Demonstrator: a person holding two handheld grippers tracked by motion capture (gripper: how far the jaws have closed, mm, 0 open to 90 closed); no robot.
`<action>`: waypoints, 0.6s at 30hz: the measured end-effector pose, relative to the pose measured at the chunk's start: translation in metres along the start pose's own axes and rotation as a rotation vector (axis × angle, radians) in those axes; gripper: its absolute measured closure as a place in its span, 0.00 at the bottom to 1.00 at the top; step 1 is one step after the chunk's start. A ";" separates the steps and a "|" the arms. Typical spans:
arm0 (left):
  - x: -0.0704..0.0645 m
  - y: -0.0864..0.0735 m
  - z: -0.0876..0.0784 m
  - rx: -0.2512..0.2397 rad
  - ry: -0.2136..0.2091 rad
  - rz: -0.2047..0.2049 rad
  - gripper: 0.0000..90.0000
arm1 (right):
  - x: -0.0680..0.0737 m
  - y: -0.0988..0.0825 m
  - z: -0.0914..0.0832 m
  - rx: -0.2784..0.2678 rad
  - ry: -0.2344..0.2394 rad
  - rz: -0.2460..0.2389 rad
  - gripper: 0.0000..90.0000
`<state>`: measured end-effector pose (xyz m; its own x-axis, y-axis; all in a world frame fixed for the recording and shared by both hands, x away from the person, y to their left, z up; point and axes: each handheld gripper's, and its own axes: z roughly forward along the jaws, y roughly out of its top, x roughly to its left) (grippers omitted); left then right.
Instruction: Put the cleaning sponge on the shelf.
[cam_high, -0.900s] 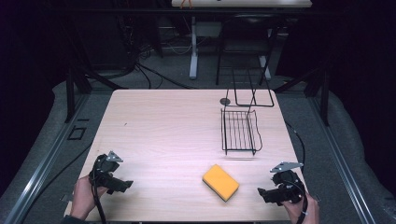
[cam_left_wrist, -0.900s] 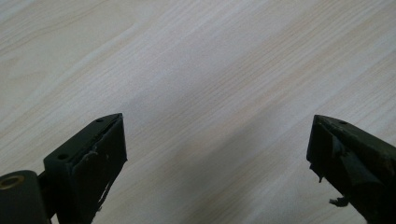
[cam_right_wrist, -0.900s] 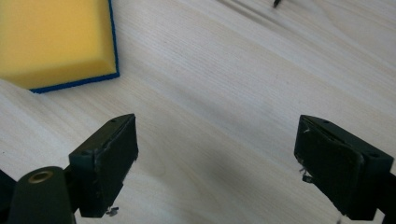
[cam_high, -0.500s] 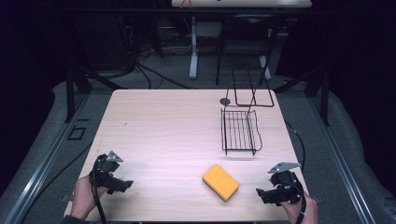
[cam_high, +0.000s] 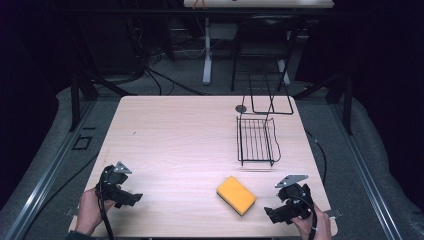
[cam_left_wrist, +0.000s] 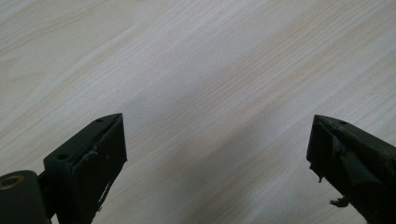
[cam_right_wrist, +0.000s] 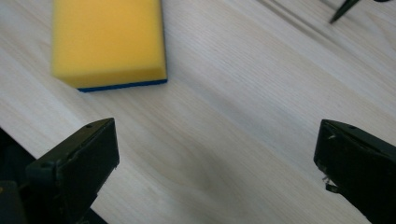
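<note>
Both grippers are black. The left gripper (cam_high: 134, 198) and right gripper (cam_high: 270, 215) each carry a grey three-cornered plate on top and trail a thin black cable. Up close, the jaws are flat, wedge-tipped black blocks with small screw holes and scuffed, frayed pads.

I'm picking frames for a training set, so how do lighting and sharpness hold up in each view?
High view: the pale wooden table is evenly lit, its surroundings nearly black. Right gripper view: the yellow sponge with a blue underside is sharp, the near jaws soft. Left gripper view: clear wood grain, a soft shadow between the jaws.
</note>
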<state>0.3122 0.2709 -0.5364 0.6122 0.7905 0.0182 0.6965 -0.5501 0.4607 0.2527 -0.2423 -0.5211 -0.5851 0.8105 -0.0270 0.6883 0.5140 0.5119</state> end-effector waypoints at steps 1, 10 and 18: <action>0.000 0.000 0.000 0.001 -0.002 0.002 0.05 | 0.004 0.002 0.000 -0.002 -0.002 -0.013 0.00; -0.002 0.001 0.002 0.005 -0.008 0.013 0.06 | 0.016 0.012 0.006 0.016 0.053 -0.026 0.00; -0.003 0.002 0.003 0.009 -0.011 0.023 0.06 | 0.040 0.034 0.021 0.058 0.085 -0.067 0.00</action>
<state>0.3127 0.2673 -0.5381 0.6321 0.7747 0.0184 0.6859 -0.5703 0.4520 0.2620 -0.1867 -0.5227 -0.6632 0.7483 0.0148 0.6685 0.5834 0.4612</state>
